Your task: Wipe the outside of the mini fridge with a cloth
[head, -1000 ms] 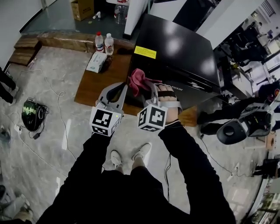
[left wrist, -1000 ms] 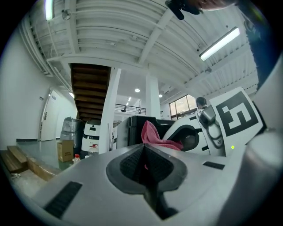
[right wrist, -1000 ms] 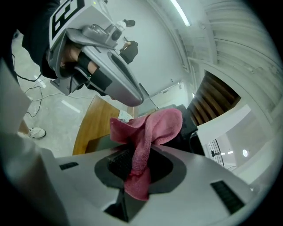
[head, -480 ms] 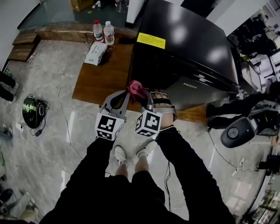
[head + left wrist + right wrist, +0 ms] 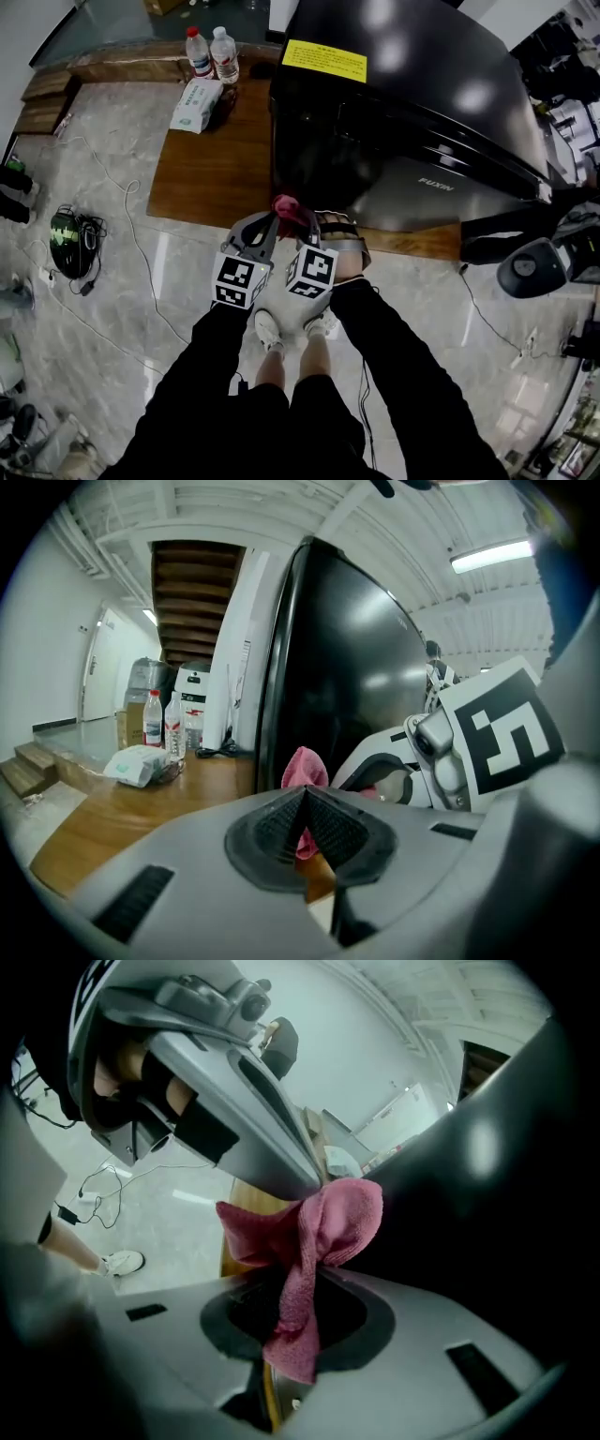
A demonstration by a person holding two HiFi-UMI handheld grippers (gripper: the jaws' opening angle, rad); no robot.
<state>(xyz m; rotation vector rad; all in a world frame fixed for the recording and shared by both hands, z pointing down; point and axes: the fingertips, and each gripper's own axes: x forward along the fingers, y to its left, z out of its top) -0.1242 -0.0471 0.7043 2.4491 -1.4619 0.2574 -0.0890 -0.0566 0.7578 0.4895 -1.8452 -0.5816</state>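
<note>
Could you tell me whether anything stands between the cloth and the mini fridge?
Nothing visible does: the cloth, in the right gripper, lies right beside the mini fridge; the left gripper meets it from the other side.

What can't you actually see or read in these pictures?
Yellow label on the fridge: print too small, head view.
Fridge's back: cut off by the head view's top edge.
Whether the cloth touches the fridge: the right gripper covers it, head view.

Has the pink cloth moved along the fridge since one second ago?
Yes. The cloth, in the right gripper, is now lower on the fridge, nearer the wooden platform.
</note>
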